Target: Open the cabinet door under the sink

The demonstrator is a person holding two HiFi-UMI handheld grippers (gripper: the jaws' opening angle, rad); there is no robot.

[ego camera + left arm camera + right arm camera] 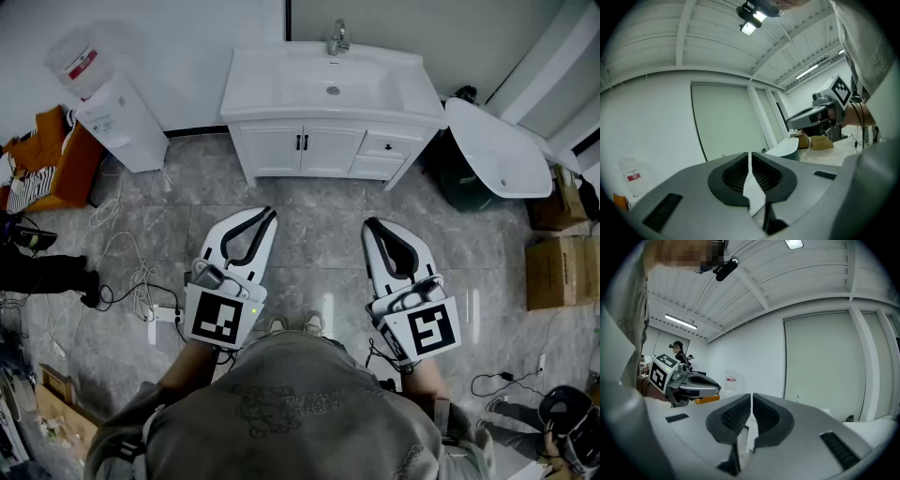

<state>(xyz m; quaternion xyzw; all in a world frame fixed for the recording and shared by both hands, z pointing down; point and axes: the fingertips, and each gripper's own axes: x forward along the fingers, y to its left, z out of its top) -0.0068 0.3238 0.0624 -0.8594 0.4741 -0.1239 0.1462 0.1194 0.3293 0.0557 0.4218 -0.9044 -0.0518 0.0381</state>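
Now, left tool (270, 214): clenched, jaws together, nothing between them, held level
right tool (370, 225): clenched, jaws together, empty, level, beside the left tool
cabinet doors (302, 151): two white doors under the sink, both closed, ahead of both tools, well apart from them
door handles (303, 142): dark pair where the doors meet, ahead between the two tools
sink (333, 84): white, faucet (337, 39) at its back, above the doors
drawers (384, 147): ahead of right tool
water dispenser (105, 105): ahead-left of left tool
floor (319, 216): grey tile, cables (131, 272) left of left tool
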